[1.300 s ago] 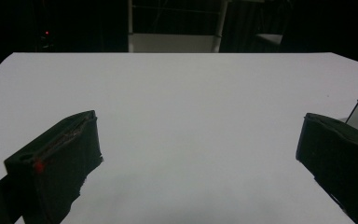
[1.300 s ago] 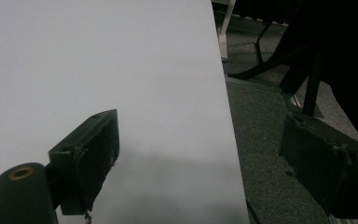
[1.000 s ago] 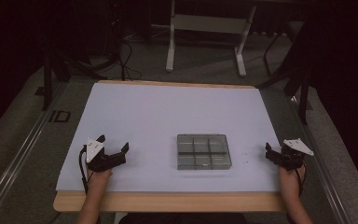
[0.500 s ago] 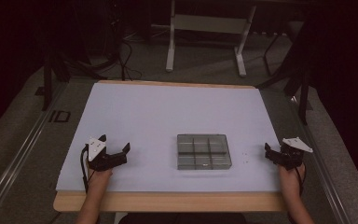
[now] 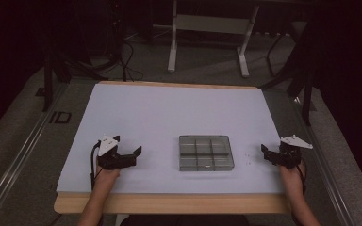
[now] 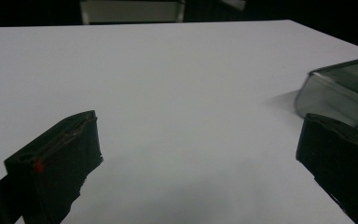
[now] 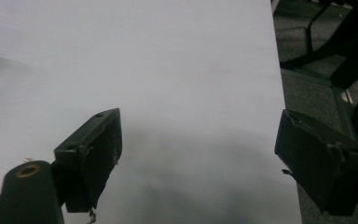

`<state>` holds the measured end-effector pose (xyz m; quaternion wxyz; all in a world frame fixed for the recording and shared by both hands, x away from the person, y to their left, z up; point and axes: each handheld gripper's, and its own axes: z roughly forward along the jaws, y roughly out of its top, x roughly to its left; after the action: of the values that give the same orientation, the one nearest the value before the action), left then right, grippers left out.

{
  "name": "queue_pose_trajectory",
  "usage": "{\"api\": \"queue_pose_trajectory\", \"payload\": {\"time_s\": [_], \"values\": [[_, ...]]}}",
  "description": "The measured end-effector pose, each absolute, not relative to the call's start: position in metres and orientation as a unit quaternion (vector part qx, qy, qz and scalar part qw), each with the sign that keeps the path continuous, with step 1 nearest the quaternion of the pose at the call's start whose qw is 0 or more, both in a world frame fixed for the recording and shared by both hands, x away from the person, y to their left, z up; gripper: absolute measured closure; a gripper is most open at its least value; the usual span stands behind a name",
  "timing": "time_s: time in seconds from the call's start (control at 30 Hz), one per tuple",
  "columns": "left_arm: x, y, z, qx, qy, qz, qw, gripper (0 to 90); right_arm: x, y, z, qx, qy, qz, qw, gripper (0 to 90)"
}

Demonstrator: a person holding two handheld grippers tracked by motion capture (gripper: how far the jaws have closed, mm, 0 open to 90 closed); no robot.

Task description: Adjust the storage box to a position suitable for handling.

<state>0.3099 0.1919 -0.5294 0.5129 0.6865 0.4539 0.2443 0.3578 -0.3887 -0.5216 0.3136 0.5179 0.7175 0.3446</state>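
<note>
A clear grey box with several compartments lies on the white sheet, near the front and a little right of the middle. My left gripper rests low on the sheet to the left of the box, open, with nothing between its jaws. In the left gripper view the left gripper stands wide apart over bare sheet, and the box's rounded corner shows at the right. My right gripper sits to the right of the box, open and empty. In the right gripper view the right gripper spans bare sheet beside the sheet's edge.
A few tiny pale specks lie on the sheet between the box and my right gripper. The wooden table edge runs along the front. Grey floor and dark stand legs lie beyond the table.
Both grippers have barely shifted, the left one a touch towards the box. Their jaws stay open and the box has not moved.
</note>
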Motion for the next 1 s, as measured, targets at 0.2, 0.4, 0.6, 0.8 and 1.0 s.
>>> {"api": "queue_pose_trajectory", "payload": {"time_s": [0.2, 0.4, 0.6, 0.8, 1.0], "values": [[0.313, 0.178, -0.520, 0.694, 0.432, 0.227, 0.529, 0.2, 0.356, -0.383, -0.510, 0.496, 0.728, 0.352, 0.318, 14.8], [0.320, 0.166, -0.513, 0.715, 0.408, 0.198, 0.532, 0.2, 0.355, -0.376, -0.500, 0.468, 0.737, 0.377, 0.310, 13.2], [0.325, 0.155, -0.508, 0.736, 0.383, 0.173, 0.531, 0.2, 0.356, -0.369, -0.495, 0.434, 0.754, 0.404, 0.283, 12.6], [0.326, 0.143, -0.509, 0.754, 0.360, 0.158, 0.526, 0.2, 0.357, -0.362, -0.498, 0.399, 0.777, 0.428, 0.233, 11.7], [0.326, 0.131, -0.513, 0.778, 0.333, 0.140, 0.515, 0.2, 0.359, -0.354, -0.504, 0.377, 0.791, 0.435, 0.208, 11.7]]}}
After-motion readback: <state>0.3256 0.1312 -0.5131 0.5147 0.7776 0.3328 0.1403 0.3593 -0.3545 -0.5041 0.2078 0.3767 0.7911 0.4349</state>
